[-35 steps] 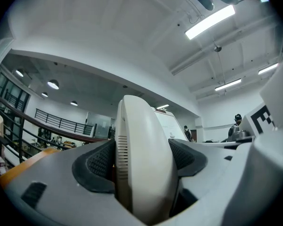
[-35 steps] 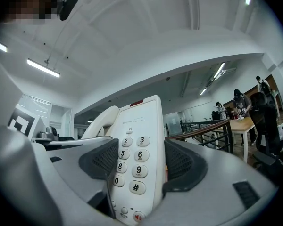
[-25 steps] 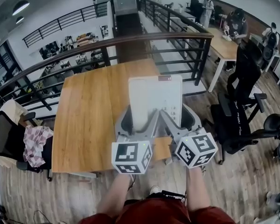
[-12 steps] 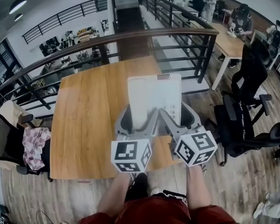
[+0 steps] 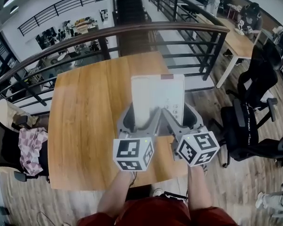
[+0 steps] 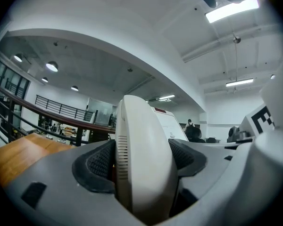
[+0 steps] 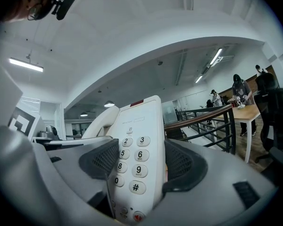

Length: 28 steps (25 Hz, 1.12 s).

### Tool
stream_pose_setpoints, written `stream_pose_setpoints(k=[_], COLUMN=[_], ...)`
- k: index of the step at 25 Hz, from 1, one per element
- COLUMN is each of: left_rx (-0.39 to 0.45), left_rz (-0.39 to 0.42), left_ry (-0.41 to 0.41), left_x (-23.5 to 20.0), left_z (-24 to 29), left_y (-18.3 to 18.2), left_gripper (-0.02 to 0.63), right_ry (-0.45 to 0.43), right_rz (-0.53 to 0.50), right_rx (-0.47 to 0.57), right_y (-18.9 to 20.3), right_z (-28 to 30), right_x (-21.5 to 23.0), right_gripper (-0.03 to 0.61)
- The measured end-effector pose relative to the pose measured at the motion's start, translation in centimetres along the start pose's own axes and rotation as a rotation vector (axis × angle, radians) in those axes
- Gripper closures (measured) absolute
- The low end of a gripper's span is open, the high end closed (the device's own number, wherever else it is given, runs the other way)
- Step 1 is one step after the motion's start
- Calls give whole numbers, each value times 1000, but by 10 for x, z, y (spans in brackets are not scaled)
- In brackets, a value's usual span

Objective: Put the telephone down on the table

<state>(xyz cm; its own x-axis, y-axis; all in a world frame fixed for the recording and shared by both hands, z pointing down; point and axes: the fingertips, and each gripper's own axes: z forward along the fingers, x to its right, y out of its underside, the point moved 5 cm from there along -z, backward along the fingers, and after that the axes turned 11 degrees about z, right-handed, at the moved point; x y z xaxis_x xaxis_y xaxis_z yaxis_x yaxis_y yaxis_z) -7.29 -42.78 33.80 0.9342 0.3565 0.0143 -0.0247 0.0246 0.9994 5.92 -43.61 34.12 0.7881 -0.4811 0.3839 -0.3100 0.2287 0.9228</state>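
Telephone [image 5: 158,98], white with its handset on the cradle, is held up in the air over the right part of the wooden counter [image 5: 85,121], its far end tipped upward and away from the person. The left gripper [image 5: 140,120] pinches the handset side and the right gripper [image 5: 177,117] pinches the keypad side; each has both pads pressed against the plastic.

The step in hand looks like the lowering. To do it well, both grippers should descend together at one pace, so the body does not twist between them, and the far end should be tipped down until the base is level. The telephone hangs near the counter's right edge, so nudging it toward the middle before touchdown would be safer. The jaws should part only once the base rests fully on the wood, or the handset may jump off its cradle.

The head view alone shows the counter beneath, the black railing [image 5: 132,32] beyond it, and how close the edge lies. The left gripper view shows the handset's slotted flank wedged between the ribbed pads, with only a sliver of wood at the left. The right gripper view shows the number keys [image 7: 134,161] between its pads, and no counter at all.
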Motion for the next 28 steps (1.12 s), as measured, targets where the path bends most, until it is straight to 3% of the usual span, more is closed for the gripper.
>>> stream_pose_setpoints(k=[13, 28], left_rx=[-208, -437], left_rz=[-107, -201], left_ry=[-7, 26], left_x=[-58, -70], left_z=[58, 92], left_y=[99, 212], left_gripper=[242, 243], right_ry=[64, 168], right_rz=[96, 213], right_rx=[-195, -377], right_y=[85, 185], right_z=[84, 114], right_x=[45, 101], right_gripper=[275, 275])
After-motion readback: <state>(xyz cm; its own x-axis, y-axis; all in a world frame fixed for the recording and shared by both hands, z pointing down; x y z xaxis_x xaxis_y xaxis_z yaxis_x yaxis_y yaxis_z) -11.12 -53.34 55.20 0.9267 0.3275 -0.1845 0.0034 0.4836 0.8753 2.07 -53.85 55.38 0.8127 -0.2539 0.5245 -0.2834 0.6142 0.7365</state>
